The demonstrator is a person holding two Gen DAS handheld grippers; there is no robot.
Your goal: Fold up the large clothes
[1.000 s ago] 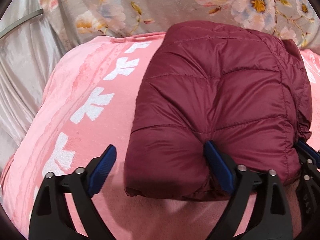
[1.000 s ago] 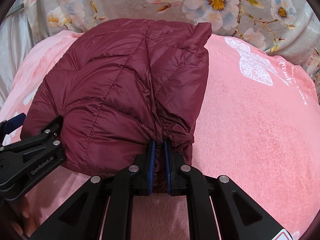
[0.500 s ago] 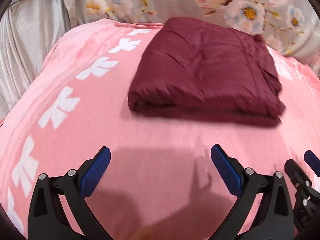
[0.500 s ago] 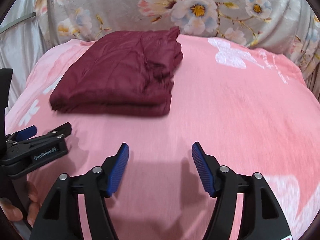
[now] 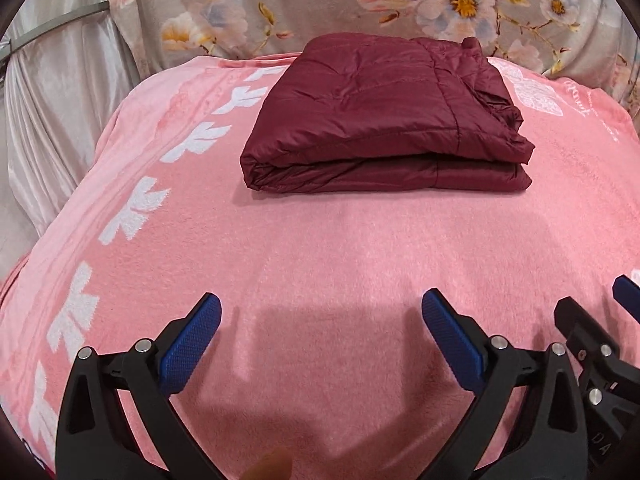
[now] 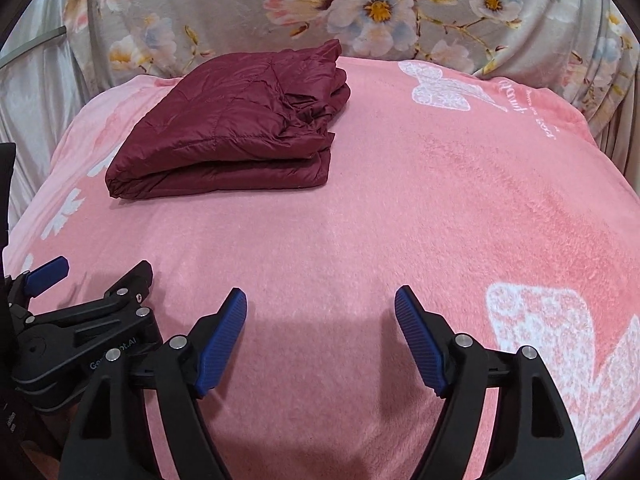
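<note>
A maroon quilted jacket (image 5: 384,116) lies folded into a flat stack on the far part of a pink blanket (image 5: 320,264); in the right wrist view the jacket (image 6: 236,128) sits at the upper left. My left gripper (image 5: 320,312) hangs open over bare blanket, well short of the jacket, nothing between its blue pads. My right gripper (image 6: 320,304) is also back from the jacket, its jaws opening with nothing between them. Each gripper shows at the edge of the other's view: the left gripper (image 6: 86,276) at lower left, and one right fingertip (image 5: 626,294) at the right.
White leaf and butterfly prints (image 6: 440,88) mark the pink blanket. A grey floral cloth (image 5: 440,4) rises behind it and a pale satin curtain (image 5: 52,112) hangs at the left. A fingertip (image 5: 272,466) shows at the bottom edge.
The right gripper let go of the jacket's near edge and opened. Both grippers drew back from the jacket, which now lies flat and folded farther away.
</note>
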